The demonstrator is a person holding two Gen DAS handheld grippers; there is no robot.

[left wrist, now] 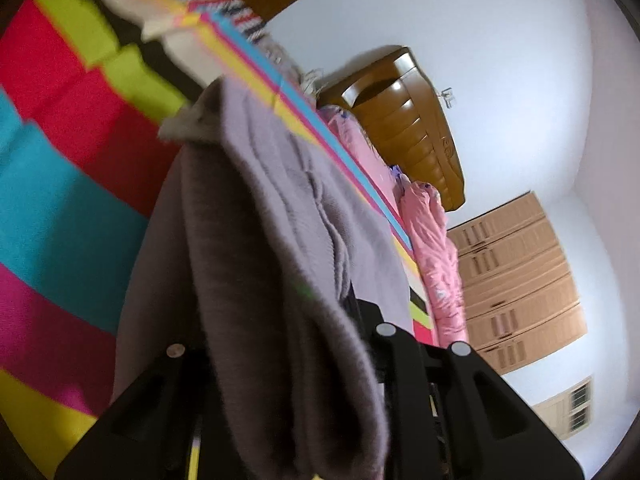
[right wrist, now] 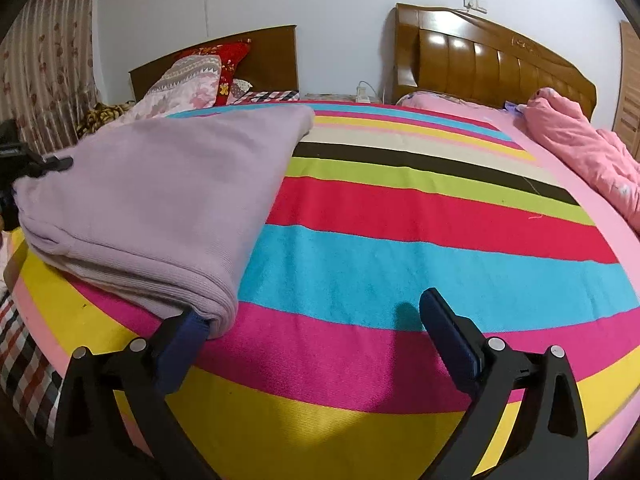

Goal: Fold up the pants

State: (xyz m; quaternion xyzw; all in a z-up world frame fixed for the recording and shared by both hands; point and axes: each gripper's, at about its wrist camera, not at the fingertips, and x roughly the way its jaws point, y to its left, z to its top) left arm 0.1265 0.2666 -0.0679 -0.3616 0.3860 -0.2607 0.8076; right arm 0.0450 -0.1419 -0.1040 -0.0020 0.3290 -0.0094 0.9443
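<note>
Your left wrist view is tilted and blurred, so much of it is hard to read; the lilac pants [left wrist: 280, 208] fill the middle and drape over your left hand-held gripper [left wrist: 288, 344], hiding its fingertips; the black finger bases stand on either side of the cloth, and the fabric bunches between them, so this hand-held gripper is clamped on the pants. In your right wrist view the same left hand-held gripper [right wrist: 44, 166] appears only as a small dark shape at the far left edge, cut off by the frame, touching the pants' corner there.

The pants [right wrist: 160, 200] lie folded in several layers on the left part of the striped bedspread [right wrist: 400, 248], the near folded corner just in front of your right hand-held gripper [right wrist: 316, 320]. This hand-held gripper stands wide open; its left finger's blue pad [right wrist: 186, 330] touches the underside of the near corner of the pants, partly hidden beneath it; its right finger [right wrist: 448, 328] stands well apart over bare stripes, holding nothing.

Beyond the bedspread, a pink quilt [right wrist: 580, 152] is bunched at the right, its end cut off by the frame; a wooden headboard [right wrist: 488, 64] rises behind it; patterned pillows [right wrist: 200, 80] lie at the far left.
</note>
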